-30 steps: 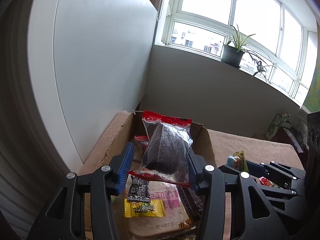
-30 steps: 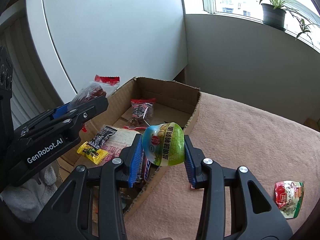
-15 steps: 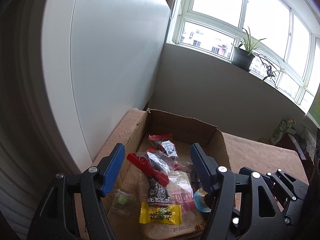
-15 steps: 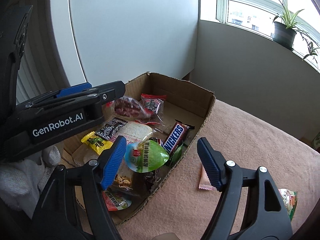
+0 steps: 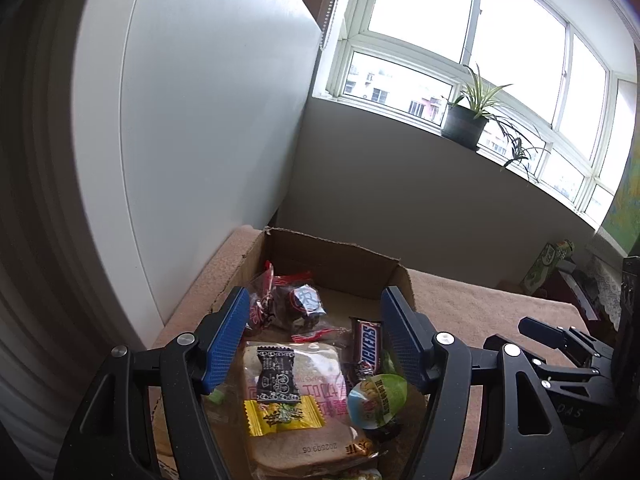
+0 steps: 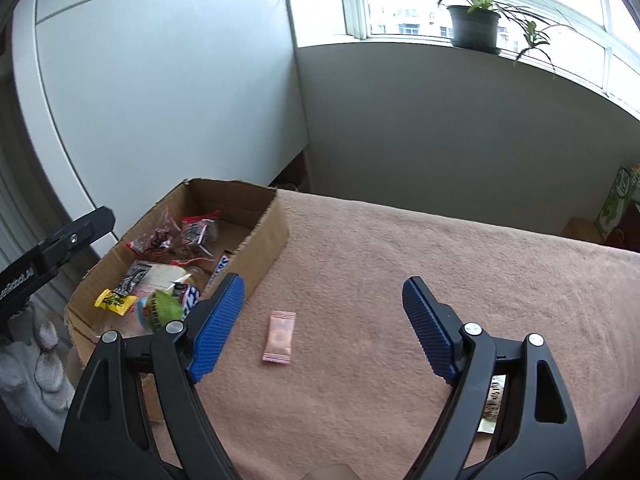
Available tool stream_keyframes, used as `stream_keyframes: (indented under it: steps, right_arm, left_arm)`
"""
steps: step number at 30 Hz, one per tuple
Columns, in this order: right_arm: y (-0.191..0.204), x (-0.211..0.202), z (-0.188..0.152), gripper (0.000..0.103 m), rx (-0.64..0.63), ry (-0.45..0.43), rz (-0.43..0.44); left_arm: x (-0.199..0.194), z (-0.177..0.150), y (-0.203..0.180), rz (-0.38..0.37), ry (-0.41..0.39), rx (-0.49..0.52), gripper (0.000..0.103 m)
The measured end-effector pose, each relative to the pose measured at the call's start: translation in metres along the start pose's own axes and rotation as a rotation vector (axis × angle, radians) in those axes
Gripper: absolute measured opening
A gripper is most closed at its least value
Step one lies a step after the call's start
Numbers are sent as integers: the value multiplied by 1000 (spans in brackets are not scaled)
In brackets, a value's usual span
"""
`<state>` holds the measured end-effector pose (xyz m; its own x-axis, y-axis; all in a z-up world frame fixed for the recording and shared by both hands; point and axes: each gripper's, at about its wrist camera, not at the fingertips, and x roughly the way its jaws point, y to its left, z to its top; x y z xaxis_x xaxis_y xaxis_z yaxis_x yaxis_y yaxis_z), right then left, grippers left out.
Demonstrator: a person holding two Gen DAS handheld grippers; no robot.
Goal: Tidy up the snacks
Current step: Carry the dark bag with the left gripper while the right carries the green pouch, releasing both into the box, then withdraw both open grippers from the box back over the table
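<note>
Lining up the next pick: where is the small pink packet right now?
In the right wrist view the pink packet lies flat on the tan cloth, just outside the cardboard box, nearer the left finger of the opening right gripper.

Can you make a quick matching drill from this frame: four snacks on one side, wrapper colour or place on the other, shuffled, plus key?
Things:
1. Snickers bar
2. small candy lying alone on the blanket
3. candy lying on the bread pack
4. round-topped snack cup

Descriptions:
A. yellow wrapper
B. pink wrapper, outside the cardboard box
C. green and blue top, in the box
D. brown wrapper, by the box's right wall

Pairs: 1-D, 2-B, 3-A, 4-C
</note>
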<state>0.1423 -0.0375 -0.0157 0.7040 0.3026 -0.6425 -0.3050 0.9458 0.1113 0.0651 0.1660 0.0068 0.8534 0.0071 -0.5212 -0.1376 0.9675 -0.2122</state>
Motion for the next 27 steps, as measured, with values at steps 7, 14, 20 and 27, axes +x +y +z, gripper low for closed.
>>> stream_keyframes:
  steps: [7,14,20,27]
  right_arm:
    - [-69,-11,1,84,161,-12,-49]
    - [-110,-11,-13,84,231,16,-59]
    - [-117,-10,-21,84,202,31,-52]
    - [-123,-22,-22,84,170,10,-26]
  left_arm:
    - [-4,-10,-52,-99,25,83,68]
    - [3,-40,-106,-219,122,163,68]
    - [22,-68,-133,-196,208,233,68]
    - [40,-76,-135,-88,241,234,68]
